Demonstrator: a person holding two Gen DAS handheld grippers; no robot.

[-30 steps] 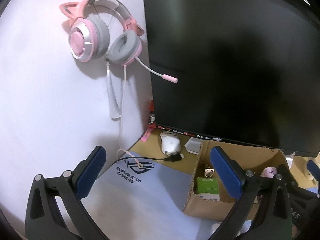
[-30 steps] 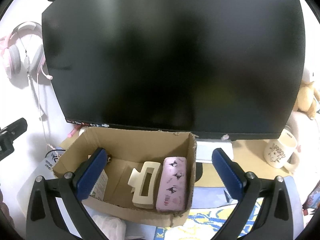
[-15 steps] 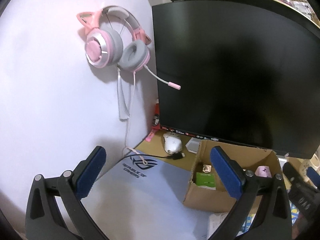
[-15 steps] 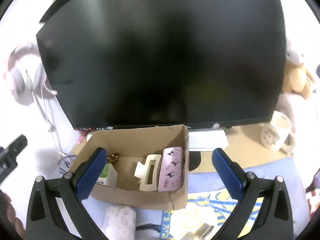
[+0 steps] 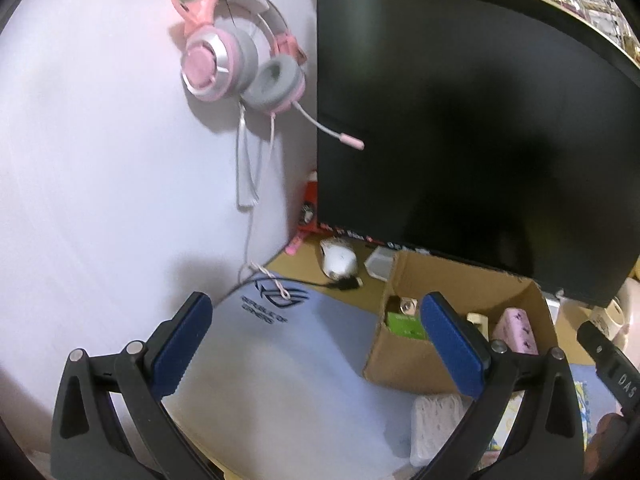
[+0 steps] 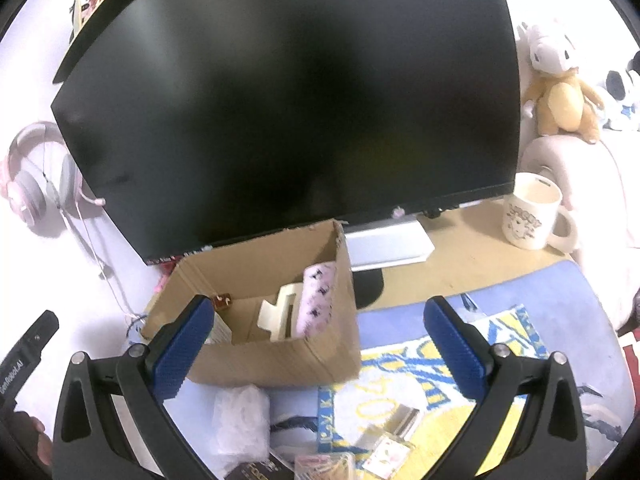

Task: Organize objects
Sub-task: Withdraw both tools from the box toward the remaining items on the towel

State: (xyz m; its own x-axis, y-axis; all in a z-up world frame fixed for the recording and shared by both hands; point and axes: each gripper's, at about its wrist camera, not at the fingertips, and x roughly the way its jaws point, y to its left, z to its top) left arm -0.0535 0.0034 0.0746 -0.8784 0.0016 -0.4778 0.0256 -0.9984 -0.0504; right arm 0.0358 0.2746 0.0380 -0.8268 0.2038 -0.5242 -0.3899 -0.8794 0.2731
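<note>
An open cardboard box [image 6: 280,356] stands on the desk below the monitor; it also shows in the left wrist view [image 5: 404,364]. It holds a pink patterned case [image 6: 318,298], a cream hair claw [image 6: 280,314], a green box [image 5: 404,326] and a small brown item [image 6: 222,301]. A white tissue pack [image 6: 240,420] and several small cards and packets [image 6: 384,448] lie in front of it. My left gripper [image 5: 316,344] is open and empty, left of the box. My right gripper [image 6: 318,346] is open and empty, above the box's front.
A large black monitor [image 6: 288,100] fills the back. Pink cat-ear headphones [image 5: 236,68] hang on the left wall. A white mouse [image 5: 338,258] and cable lie behind the blue desk mat [image 5: 272,356]. A mug [image 6: 530,210] and plush toys [image 6: 560,92] stand at right.
Both grippers have pulled back and upward from the box, so it looks smaller and lower. The items in front of the box have come into the right wrist view. Both jaws stayed open.
</note>
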